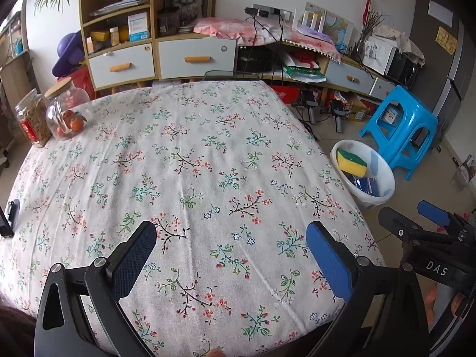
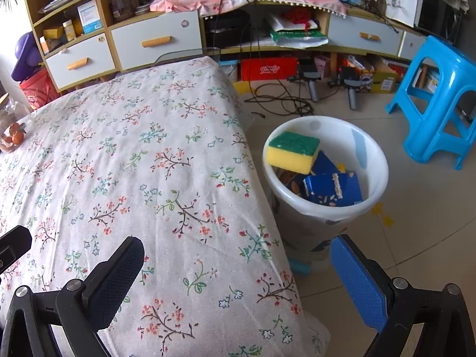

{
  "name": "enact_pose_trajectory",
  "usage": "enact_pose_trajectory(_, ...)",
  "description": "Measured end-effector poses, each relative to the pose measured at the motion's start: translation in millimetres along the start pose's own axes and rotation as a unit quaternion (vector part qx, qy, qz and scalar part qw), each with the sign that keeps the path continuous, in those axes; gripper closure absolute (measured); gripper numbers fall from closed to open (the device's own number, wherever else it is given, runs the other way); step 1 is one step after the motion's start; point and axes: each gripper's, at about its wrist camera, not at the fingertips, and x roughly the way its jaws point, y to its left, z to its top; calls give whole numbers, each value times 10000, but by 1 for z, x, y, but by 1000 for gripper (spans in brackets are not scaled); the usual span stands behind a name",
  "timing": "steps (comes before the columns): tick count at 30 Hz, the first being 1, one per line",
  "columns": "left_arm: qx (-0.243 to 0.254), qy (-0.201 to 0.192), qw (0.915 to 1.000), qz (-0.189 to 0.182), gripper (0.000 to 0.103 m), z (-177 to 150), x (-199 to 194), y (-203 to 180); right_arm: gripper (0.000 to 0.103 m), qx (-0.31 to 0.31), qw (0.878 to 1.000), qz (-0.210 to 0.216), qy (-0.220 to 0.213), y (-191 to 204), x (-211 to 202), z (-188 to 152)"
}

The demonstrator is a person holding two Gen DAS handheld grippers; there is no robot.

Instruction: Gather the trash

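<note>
A white waste bin [image 2: 377,160] stands on the floor at the table's right side; it also shows in the left wrist view [image 1: 386,175]. In it lie a yellow-and-green sponge [image 2: 293,151] and blue snack boxes [image 2: 333,189]. My left gripper [image 1: 230,235] is open and empty above the floral tablecloth [image 1: 193,163]. My right gripper [image 2: 236,248] is open and empty over the table's right edge, just short of the bin. The right gripper also shows at the right of the left wrist view [image 1: 410,217].
Two glass jars [image 1: 64,110] stand at the table's far left corner. A blue plastic stool [image 2: 440,98] stands on the floor beyond the bin. Cables [image 2: 282,98] lie on the floor. Cabinets [image 1: 193,56] line the far wall. A black object [image 1: 9,217] sits at the table's left edge.
</note>
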Motion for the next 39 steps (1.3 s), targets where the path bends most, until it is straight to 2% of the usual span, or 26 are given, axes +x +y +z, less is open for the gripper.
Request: enact_pose_trajectory(39,15,7,10000,-9,1,1,-2,1,0,145,9999,18,-8,-1,1,4)
